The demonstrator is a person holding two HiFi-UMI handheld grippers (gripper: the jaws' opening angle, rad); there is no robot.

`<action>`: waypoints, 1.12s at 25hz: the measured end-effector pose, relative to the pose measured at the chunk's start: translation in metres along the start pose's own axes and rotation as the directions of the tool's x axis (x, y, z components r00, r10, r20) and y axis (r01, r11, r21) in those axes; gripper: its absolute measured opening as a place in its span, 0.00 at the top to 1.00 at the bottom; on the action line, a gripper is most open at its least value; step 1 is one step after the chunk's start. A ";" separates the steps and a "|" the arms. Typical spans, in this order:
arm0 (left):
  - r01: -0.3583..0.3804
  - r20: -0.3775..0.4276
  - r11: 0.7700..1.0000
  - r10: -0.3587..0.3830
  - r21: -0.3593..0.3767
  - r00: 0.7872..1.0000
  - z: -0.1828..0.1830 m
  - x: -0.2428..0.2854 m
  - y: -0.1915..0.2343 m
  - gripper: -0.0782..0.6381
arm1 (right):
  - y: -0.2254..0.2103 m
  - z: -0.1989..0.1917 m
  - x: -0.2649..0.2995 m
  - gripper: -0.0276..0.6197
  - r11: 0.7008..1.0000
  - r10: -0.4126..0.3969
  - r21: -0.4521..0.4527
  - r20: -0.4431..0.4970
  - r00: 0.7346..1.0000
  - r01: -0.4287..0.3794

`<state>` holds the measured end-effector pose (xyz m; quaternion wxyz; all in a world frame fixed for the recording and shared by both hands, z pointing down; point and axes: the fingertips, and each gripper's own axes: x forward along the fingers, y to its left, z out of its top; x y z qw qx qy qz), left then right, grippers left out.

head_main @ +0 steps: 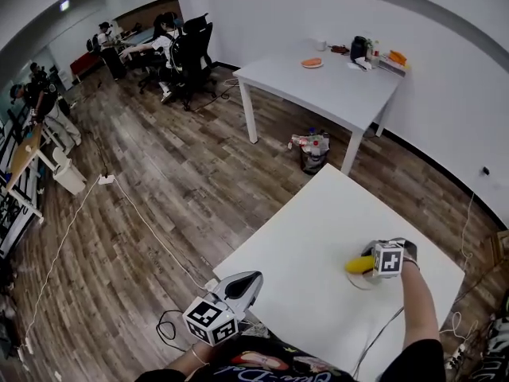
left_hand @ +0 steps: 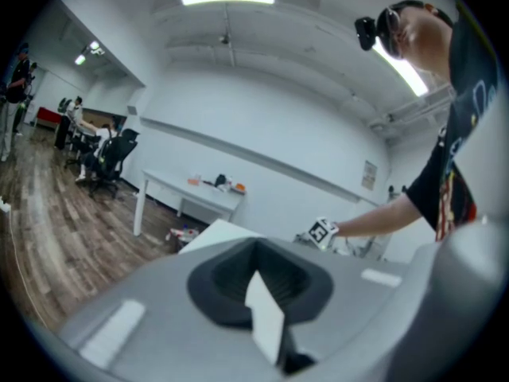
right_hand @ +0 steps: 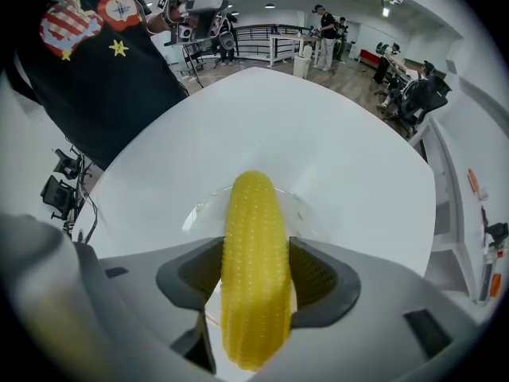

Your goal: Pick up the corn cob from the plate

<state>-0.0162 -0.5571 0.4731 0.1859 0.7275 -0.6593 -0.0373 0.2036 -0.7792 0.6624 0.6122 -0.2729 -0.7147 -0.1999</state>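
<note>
A yellow corn cob (right_hand: 253, 213) lies lengthwise between the jaws of my right gripper (right_hand: 256, 273), which is shut on it. Under its far end shows a clear plate (right_hand: 316, 213) on the white table (right_hand: 318, 134); whether the cob still touches the plate I cannot tell. In the head view the corn cob (head_main: 357, 265) and right gripper (head_main: 368, 263) sit near the right edge of the white table (head_main: 318, 229). My left gripper (head_main: 251, 282) hangs off the table's near-left corner, tilted upward, jaws together with nothing in them; the left gripper (left_hand: 258, 281) faces the room.
A second white table (head_main: 334, 86) stands at the back with small items on it, and a bag (head_main: 312, 150) lies on the wood floor beside its leg. Office chairs (head_main: 191, 50) and seated people are far left. Cables (head_main: 135, 213) run across the floor.
</note>
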 end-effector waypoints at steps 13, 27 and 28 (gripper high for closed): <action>-0.016 0.001 1.000 0.016 0.003 1.000 -0.008 -0.016 -0.003 0.90 | 0.004 0.001 -0.003 0.59 1.000 -0.005 0.012 0.000 1.000 0.005; 0.007 0.026 0.999 -0.008 0.031 1.000 0.004 0.003 0.004 0.90 | 0.000 0.030 -0.050 0.59 0.954 -0.253 0.244 0.350 0.902 0.173; 0.012 0.032 0.999 -0.013 0.038 0.999 0.008 0.008 0.005 0.90 | -0.003 0.039 -0.061 0.59 0.937 -0.303 0.293 0.422 0.854 0.188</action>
